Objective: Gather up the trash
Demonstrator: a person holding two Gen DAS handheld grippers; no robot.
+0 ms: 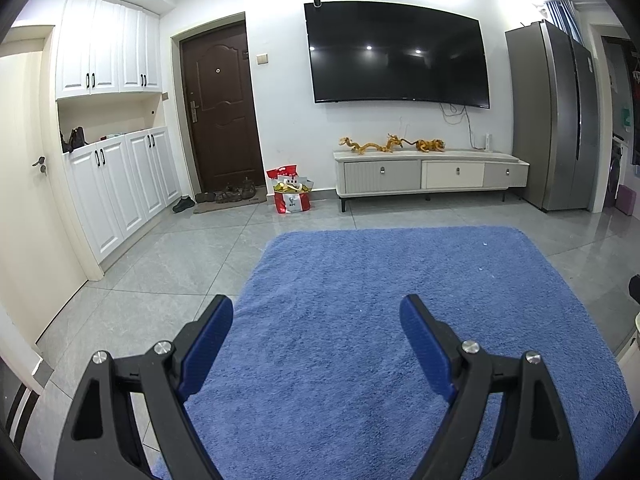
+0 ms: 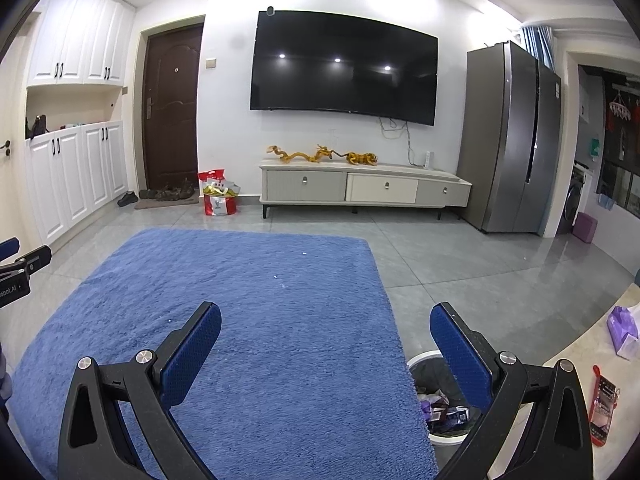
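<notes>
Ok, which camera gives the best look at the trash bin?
The right wrist view. The trash bin sits at the blue rug's right edge, with wrappers visible inside, partly hidden behind the right gripper. The left wrist view doesn't show the bin.

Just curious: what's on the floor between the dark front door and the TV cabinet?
A red-and-white KFC bag, standing by the wall, shown in both views.

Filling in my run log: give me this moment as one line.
left gripper: open, empty | right gripper: open, empty | both over blue rug | trash bin: right of rug, holds trash
</notes>
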